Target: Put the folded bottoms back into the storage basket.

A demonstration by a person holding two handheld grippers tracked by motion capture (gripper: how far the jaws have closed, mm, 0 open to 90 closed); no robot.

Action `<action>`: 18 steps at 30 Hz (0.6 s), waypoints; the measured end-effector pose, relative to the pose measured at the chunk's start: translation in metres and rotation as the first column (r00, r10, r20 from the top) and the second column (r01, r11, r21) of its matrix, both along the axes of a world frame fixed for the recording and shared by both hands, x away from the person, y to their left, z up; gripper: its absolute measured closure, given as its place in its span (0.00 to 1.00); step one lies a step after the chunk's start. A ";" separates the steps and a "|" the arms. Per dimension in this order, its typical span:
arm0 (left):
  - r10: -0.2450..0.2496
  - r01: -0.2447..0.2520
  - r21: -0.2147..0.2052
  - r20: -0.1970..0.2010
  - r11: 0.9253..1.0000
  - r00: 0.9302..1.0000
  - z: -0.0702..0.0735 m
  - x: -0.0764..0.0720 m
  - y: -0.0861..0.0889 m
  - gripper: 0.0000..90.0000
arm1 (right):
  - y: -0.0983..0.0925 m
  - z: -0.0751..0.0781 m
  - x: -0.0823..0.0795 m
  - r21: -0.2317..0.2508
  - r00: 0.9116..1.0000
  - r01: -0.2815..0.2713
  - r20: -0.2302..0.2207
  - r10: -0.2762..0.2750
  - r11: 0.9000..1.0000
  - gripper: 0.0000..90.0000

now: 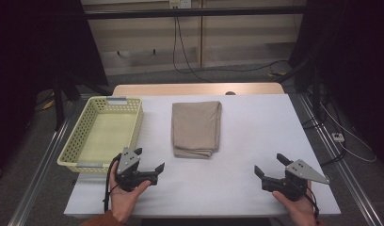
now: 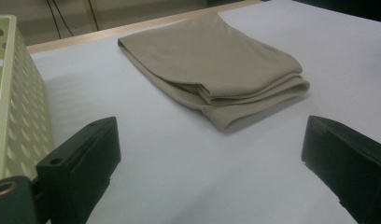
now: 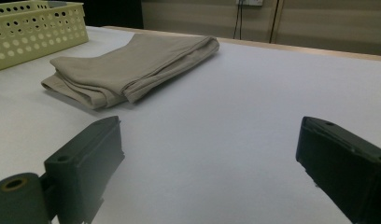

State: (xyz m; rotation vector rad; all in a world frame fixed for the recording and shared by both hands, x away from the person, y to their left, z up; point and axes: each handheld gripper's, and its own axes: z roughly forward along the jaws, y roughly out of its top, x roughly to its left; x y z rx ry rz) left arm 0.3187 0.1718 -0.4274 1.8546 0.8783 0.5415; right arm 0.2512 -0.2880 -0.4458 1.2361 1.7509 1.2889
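Left gripper point(image 1: 149, 159), held in the left hand point(image 1: 122, 195) near the table's front left corner: jaws wide apart, nothing between them. Right gripper point(image 1: 270, 165), held in the right hand point(image 1: 298, 205) near the front right corner: jaws equally spread, empty.

Ahead of the left gripper point(image 1: 148, 159), bare table point(image 1: 256, 127) runs free up to the folded cloth point(image 1: 196, 128). The basket point(image 1: 89, 141) walls off the space just outside its left jaw. The right gripper point(image 1: 271, 165) has open table ahead and between its jaws.
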 end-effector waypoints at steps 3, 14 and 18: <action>-0.004 0.004 0.000 -0.003 1.000 1.000 0.000 0.000 -0.001 0.05 | -0.001 0.000 0.001 0.004 1.000 -0.004 -0.004 0.004 1.000 0.07; -0.018 0.018 0.009 -0.005 1.000 1.000 0.001 0.009 -0.008 0.06 | -0.001 0.000 0.000 0.007 1.000 0.000 -0.007 0.000 1.000 0.08; -0.012 0.012 0.000 0.007 1.000 1.000 0.003 0.012 -0.011 0.06 | -0.001 -0.001 0.001 0.009 1.000 0.003 -0.010 -0.003 1.000 0.08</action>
